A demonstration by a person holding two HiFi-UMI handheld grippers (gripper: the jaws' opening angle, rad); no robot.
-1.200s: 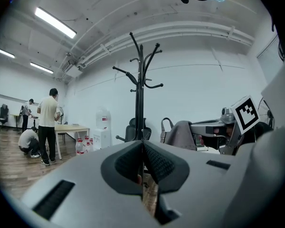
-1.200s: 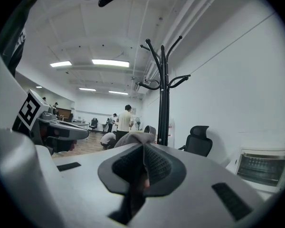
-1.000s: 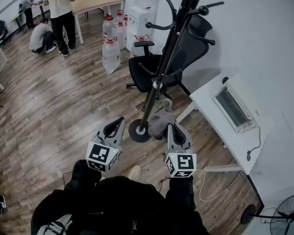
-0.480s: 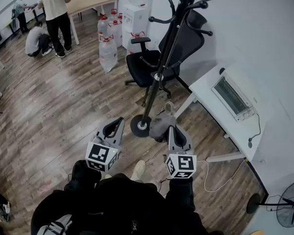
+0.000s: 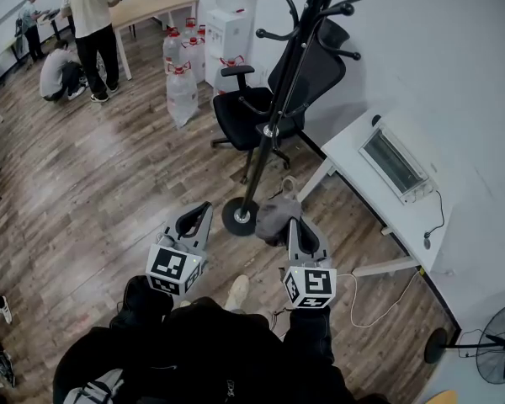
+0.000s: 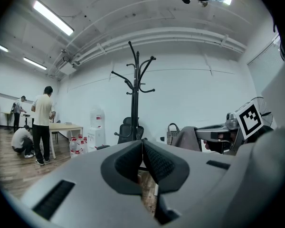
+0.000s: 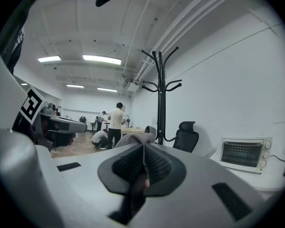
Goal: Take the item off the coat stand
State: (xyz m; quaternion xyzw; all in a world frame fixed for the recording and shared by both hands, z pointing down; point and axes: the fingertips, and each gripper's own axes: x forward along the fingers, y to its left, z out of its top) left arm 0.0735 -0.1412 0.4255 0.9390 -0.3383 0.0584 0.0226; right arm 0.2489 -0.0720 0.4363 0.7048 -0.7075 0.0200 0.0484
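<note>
Pinching a fold of the grey cloth item (image 7: 132, 139), the right hand-held gripper (image 5: 296, 225) has its jaws pressed together on the fabric, and the rest of the item bunches up over the jaw tips. Seen from above, the bundle sits just left of and beyond that gripper, with a loop or strap sticking up on its far side. The left hand-held gripper (image 5: 199, 216) is level with it, well apart to the left, jaws together with nothing between them.

Beyond both grippers stands the black coat stand (image 5: 279, 112). Its hooks are bare, so I judge the item to be off it. Farther back is an office chair (image 5: 244, 112), and to the right a white bench (image 5: 364, 194) carries a small oven (image 5: 391, 162).

The risk I see is the grip. Only a thin fold is caught, so the weight of the loose cloth could pull it free and drop it on the wooden floor (image 5: 109, 183). A swing to the far left could also catch the strap on the stand.
</note>
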